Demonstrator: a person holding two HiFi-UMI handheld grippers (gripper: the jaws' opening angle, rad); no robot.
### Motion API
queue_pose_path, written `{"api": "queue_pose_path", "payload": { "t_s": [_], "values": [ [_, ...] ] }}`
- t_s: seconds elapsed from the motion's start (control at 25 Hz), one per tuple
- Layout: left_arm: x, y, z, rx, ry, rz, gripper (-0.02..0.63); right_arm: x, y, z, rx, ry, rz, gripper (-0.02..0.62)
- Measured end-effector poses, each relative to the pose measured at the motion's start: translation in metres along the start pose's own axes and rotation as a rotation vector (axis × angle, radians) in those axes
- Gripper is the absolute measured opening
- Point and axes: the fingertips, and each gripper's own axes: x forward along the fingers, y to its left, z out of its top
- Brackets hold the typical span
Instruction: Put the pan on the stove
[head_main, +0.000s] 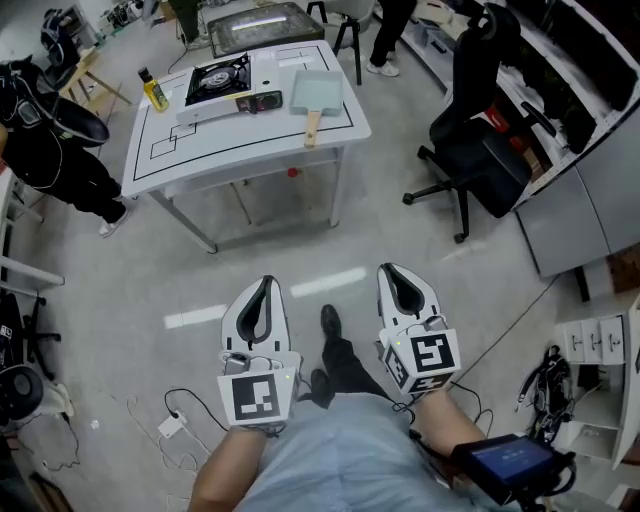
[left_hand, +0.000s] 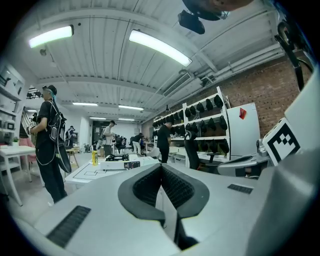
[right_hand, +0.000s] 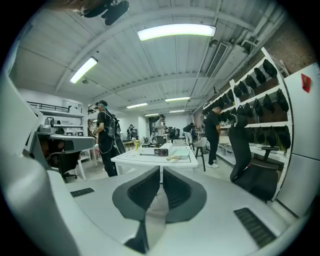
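Observation:
The pan (head_main: 317, 93), pale blue and square with a wooden handle, lies on the white table (head_main: 230, 150) to the right of the black portable stove (head_main: 218, 80). I stand on the floor a few steps short of the table. Both grippers are held low in front of me and point toward it. The left gripper (head_main: 266, 283) is shut with nothing between its pads, and so is the right gripper (head_main: 394, 270). The right gripper view shows the right gripper (right_hand: 161, 170), the table (right_hand: 150, 161) and the pan (right_hand: 182, 152) far ahead. The left gripper view shows the left gripper (left_hand: 161, 167) and the stove (left_hand: 116, 158).
A yellow bottle (head_main: 155, 93) and a small black device (head_main: 266, 101) also stand on the table. A person in black (head_main: 45, 140) stands at the table's left. A black office chair (head_main: 480, 150) is at the right, shelving behind it. Cables lie on the floor near my feet.

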Motion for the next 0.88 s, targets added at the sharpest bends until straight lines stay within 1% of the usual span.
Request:
{"api": "queue_pose_path", "payload": {
  "t_s": [0.24,0.48,0.68,0.88],
  "values": [
    [0.071,0.009,0.004,0.025,0.026,0.004,0.017,0.065,-0.021,0.004,0.041,0.021,0.044,0.051],
    [0.142,0.022,0.019,0.059,0.049,0.026,0.018,0.134,-0.047,0.024,0.063,0.028,0.089,0.051],
    [0.189,0.022,0.041,0.093,0.021,0.040,0.018,0.176,-0.070,0.050,0.066,-0.003,0.119,0.051],
    [0.216,0.027,0.062,0.102,-0.020,0.053,0.018,0.203,-0.082,0.074,0.055,-0.026,0.142,0.051]
  ]
}}
